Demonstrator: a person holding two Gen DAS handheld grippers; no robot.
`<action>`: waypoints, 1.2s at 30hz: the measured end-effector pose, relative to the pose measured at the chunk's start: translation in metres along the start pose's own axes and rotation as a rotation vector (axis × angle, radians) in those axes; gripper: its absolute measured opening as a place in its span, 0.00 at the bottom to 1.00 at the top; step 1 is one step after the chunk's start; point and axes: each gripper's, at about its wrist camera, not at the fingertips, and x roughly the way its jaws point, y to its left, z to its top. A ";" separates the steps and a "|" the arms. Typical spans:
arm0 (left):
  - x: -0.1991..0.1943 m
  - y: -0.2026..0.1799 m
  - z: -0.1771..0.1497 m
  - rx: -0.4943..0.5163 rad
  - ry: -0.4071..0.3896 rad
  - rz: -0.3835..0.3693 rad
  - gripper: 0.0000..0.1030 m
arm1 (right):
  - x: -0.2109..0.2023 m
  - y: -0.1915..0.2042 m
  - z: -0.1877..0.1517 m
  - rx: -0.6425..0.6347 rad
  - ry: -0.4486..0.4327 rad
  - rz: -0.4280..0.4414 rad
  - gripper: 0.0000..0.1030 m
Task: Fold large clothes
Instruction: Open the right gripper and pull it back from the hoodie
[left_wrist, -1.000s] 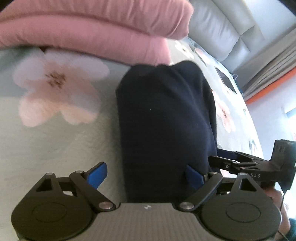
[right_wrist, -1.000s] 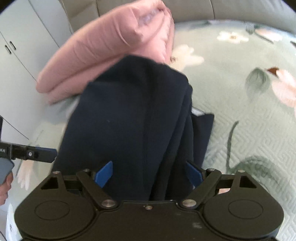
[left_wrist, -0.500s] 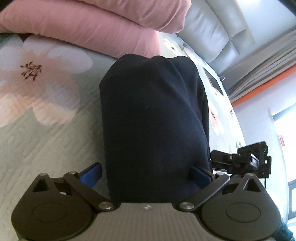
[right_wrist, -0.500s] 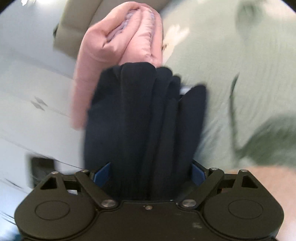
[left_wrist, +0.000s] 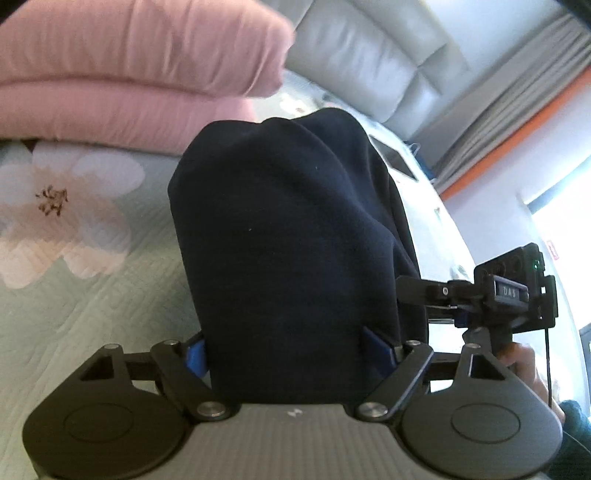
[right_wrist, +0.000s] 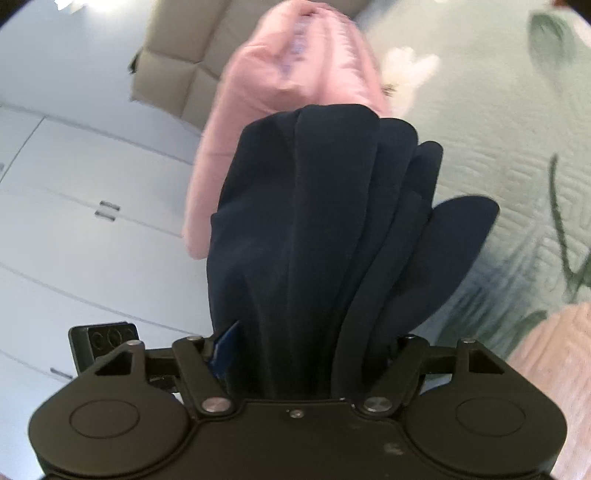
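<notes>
Showing "DAS" on the right hand-held gripper (left_wrist: 413, 291). Both closing in, left hand-held gripper (left_wrist: 288, 354) too, clamping one folded navy garment (left_wrist: 288, 236); one pink folded garment (left_wrist: 129, 74) lying behind on the bed (left_wrist: 74, 295).

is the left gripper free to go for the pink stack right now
Probably not. The left gripper has just been closing around the folded navy garment, which fills the gap between its fingers. The pink stack lies just beyond on the bedspread, so the navy bundle would go first.
</notes>
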 end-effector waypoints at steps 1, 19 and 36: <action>-0.011 -0.004 -0.004 0.003 -0.008 -0.007 0.81 | -0.006 0.010 -0.004 0.001 -0.010 0.015 0.84; -0.147 0.015 -0.123 -0.029 -0.002 0.098 0.83 | 0.003 0.098 -0.135 -0.016 0.075 0.033 0.83; -0.141 0.015 -0.205 -0.010 0.012 0.399 0.89 | -0.009 0.087 -0.212 -0.350 -0.008 -0.418 0.81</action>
